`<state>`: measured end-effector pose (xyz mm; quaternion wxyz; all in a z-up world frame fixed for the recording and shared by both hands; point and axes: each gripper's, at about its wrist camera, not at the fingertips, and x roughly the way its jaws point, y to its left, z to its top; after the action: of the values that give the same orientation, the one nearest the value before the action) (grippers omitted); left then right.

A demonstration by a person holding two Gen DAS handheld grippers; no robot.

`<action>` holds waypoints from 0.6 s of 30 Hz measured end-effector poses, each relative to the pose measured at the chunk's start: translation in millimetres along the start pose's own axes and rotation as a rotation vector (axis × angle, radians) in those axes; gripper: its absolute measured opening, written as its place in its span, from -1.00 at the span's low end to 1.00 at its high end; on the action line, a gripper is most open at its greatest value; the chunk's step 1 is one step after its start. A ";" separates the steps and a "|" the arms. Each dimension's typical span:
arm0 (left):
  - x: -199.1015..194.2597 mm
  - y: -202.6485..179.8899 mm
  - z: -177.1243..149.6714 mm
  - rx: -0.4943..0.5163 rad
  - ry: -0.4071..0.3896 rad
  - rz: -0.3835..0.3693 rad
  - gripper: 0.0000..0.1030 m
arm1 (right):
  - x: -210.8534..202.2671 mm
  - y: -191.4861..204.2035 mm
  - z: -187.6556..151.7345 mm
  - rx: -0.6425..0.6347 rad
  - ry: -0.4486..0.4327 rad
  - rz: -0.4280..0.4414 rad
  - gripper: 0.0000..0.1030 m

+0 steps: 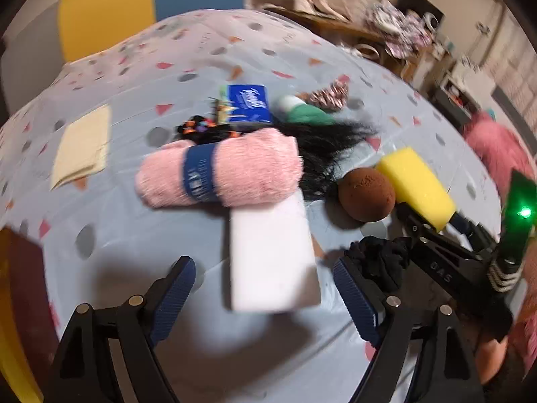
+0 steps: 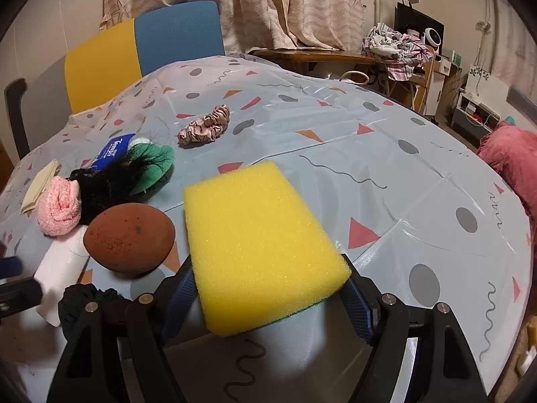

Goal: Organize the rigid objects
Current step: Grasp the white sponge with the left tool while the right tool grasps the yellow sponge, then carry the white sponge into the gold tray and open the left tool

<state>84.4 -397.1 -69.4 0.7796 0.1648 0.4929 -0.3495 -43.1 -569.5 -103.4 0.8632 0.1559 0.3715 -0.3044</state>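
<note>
A white foam block (image 1: 272, 255) lies on the patterned tablecloth (image 1: 134, 235) between the fingers of my left gripper (image 1: 265, 288). That gripper is open, with a gap on each side of the block. My right gripper (image 2: 268, 285) is shut on a yellow sponge (image 2: 261, 245), its pads pressing the sponge's sides just above the cloth. From the left wrist view the right gripper (image 1: 426, 225) shows at the right with the yellow sponge (image 1: 416, 184). A brown rounded sponge (image 2: 129, 238) sits just left of the yellow one, touching the white block (image 2: 62, 268).
Behind the block lie a rolled pink towel (image 1: 221, 171), black hair (image 1: 329, 144), a blue tissue pack (image 1: 248, 102) and a green item (image 1: 308, 114). A black scrunchie (image 1: 379, 262) sits by my left gripper's right finger. A pink scrunchie (image 2: 204, 126) and cream cloth (image 1: 84, 144) lie farther off.
</note>
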 end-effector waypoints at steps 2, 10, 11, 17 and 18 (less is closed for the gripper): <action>13.9 -2.0 2.2 0.014 0.029 0.026 0.67 | 0.7 1.4 -0.4 -0.008 -0.001 -0.012 0.54; 12.7 1.3 -25.1 0.053 -0.002 0.041 0.12 | 1.1 3.2 -1.1 -0.016 -0.006 -0.032 0.54; 8.6 3.8 -31.4 0.048 -0.006 0.027 0.12 | 1.1 3.7 -0.9 -0.019 -0.006 -0.035 0.54; -11.5 17.0 -60.5 -0.017 -0.013 -0.047 0.12 | 0.8 4.2 -0.9 -0.022 -0.006 -0.045 0.54; -16.2 15.6 -65.8 -0.021 -0.014 -0.059 0.12 | 0.8 4.2 -0.9 -0.022 -0.006 -0.047 0.54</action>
<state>48.1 -340.3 -86.7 0.7740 0.1396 0.4957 -0.3683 -40.5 -566.2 -104.4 0.8585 0.1366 0.3759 -0.3209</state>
